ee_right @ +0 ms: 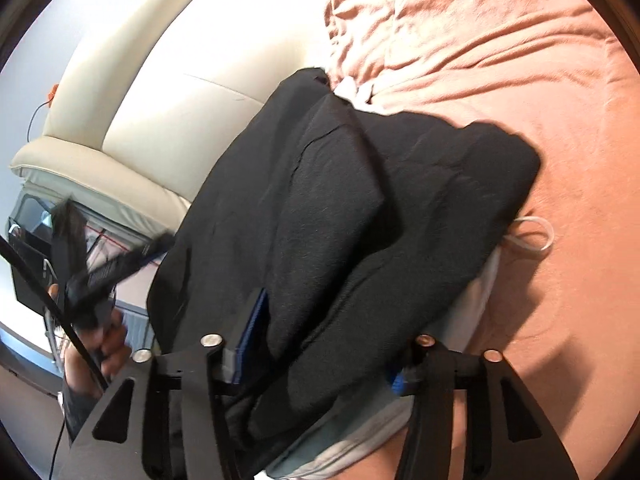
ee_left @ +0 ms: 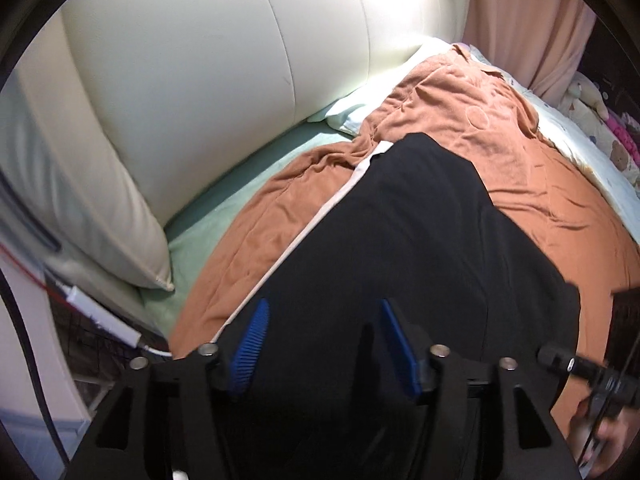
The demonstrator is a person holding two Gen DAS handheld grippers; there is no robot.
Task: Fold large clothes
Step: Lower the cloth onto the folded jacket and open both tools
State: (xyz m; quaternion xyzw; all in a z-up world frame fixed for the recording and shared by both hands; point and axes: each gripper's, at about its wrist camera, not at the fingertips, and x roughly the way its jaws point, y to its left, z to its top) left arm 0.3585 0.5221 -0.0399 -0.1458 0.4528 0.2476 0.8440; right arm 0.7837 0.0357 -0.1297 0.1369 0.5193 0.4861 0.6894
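A large black garment with a white side stripe [ee_left: 420, 240] lies folded on an orange blanket [ee_left: 520, 152] on the bed. My left gripper [ee_left: 320, 340] is open just above the black cloth, its blue pads [ee_left: 250, 344] apart and empty. In the right wrist view the same black garment [ee_right: 360, 208] is bunched in thick folds with a white drawstring loop [ee_right: 532, 236] at its edge. My right gripper [ee_right: 320, 356] stands wide with the folded cloth between its jaws; its left blue pad [ee_right: 250, 332] shows, and the right one is mostly hidden.
A cream padded headboard [ee_left: 220, 80] runs behind the bed, with a green sheet [ee_left: 208, 232] beside it. A patterned quilt and soft toys [ee_left: 592, 120] lie at the far right. The other hand-held gripper shows in each view, in the left wrist view [ee_left: 580, 368] and in the right wrist view [ee_right: 92, 276].
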